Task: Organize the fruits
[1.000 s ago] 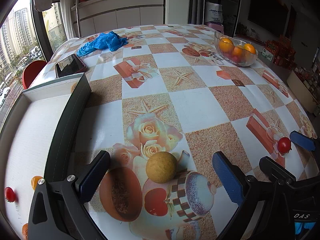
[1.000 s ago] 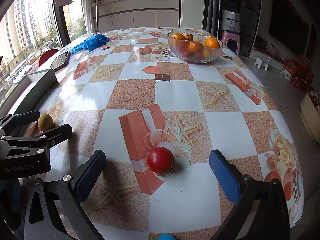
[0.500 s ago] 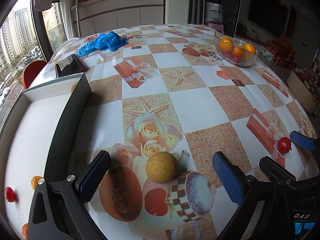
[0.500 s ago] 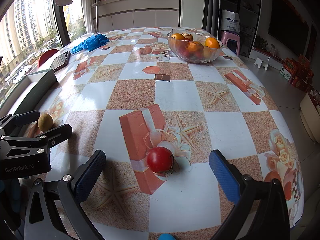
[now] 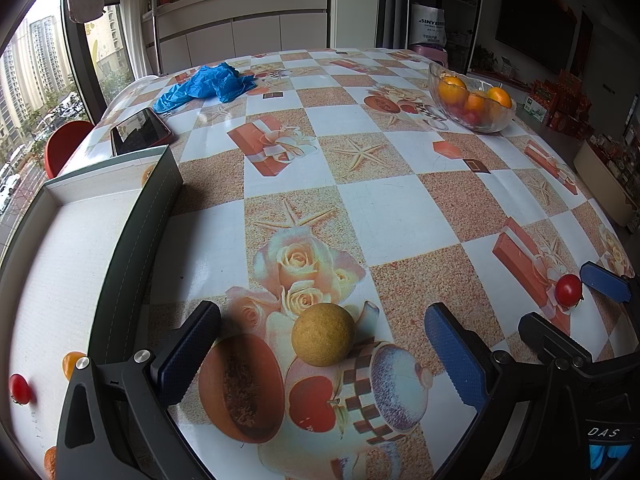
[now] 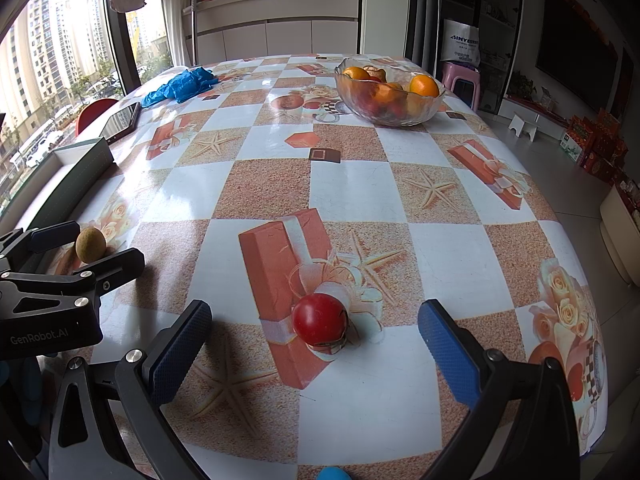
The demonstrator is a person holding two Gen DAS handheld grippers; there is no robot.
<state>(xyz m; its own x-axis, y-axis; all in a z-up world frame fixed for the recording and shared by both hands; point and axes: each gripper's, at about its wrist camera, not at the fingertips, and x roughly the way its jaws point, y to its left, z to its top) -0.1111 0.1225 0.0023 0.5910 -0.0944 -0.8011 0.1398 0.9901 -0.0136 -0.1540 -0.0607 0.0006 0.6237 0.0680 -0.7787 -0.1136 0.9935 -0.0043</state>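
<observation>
Left gripper (image 5: 322, 344): your jaws spread, brown fruit (image 5: 323, 335) centred between them, ready to close. Right gripper (image 6: 316, 342): likewise spread around red tomato (image 6: 319, 319). Tray (image 5: 156, 200) sits left, presumably the destination.

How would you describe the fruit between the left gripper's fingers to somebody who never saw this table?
Start at the long grey-walled tray on the table's left edge. Just right of it, on the printed roses, sits a round tan fruit. Unlike the glossy red tomato further right, it is dull and rough.
</observation>
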